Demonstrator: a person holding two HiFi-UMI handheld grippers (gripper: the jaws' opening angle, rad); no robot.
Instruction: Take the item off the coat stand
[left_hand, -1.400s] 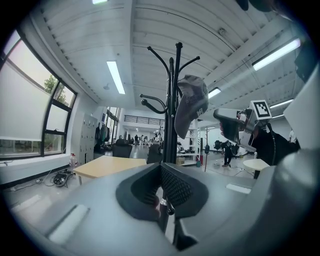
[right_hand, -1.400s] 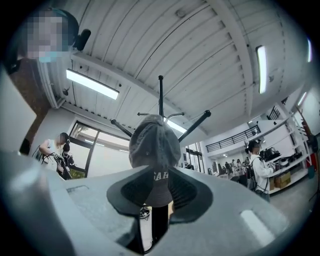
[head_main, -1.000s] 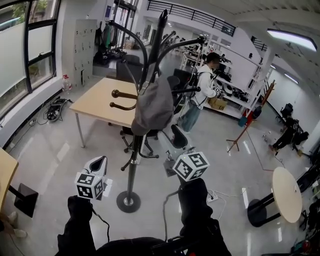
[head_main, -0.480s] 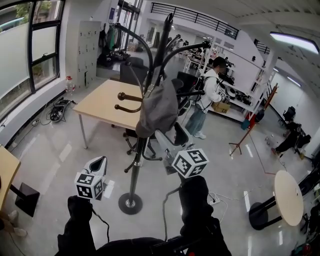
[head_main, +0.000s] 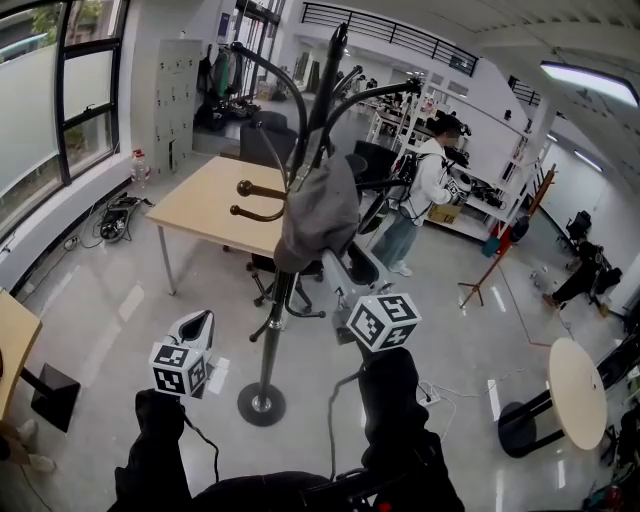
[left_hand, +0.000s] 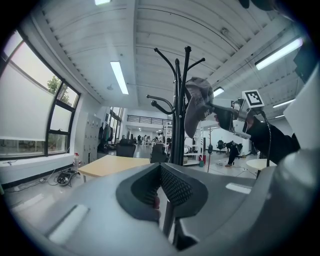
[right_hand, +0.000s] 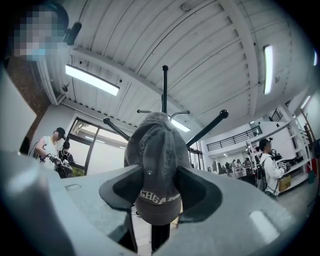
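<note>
On the grey cap (right_hand: 155, 165) we read white stitched letters, "SHGA", across its lower end; what follows curves out of our sight. The cap hangs from an upper hook of the black coat stand (head_main: 268, 330), close against the pole. Its long axis runs upright along that pole, and its lettered lower end faces the right gripper (right_hand: 157, 174). We cannot tell which end is the peak.

The right gripper's jaws have just been closing, and the cap sits between them. Both dark pads now press on the cap's sides, just above the lettering, so we read this as a grip on the cap. From the head view, that gripper reaches forward to the right side of the stand. It tilts a little upward, its cube of square black-and-white markers (head_main: 385, 322) uppermost, and a black sleeve (head_main: 395, 420) runs back toward us.

The left gripper (left_hand: 160, 170) is held low and level to the left of the stand, well apart from the pole and nearer the stand's round base (head_main: 262, 403). Its jaws are closed together with nothing between them. Its own marker cube (head_main: 181, 369) faces up.

Beyond the stand, a person (head_main: 420, 200) in a white top stands on the glossy floor (head_main: 120, 300).
</note>
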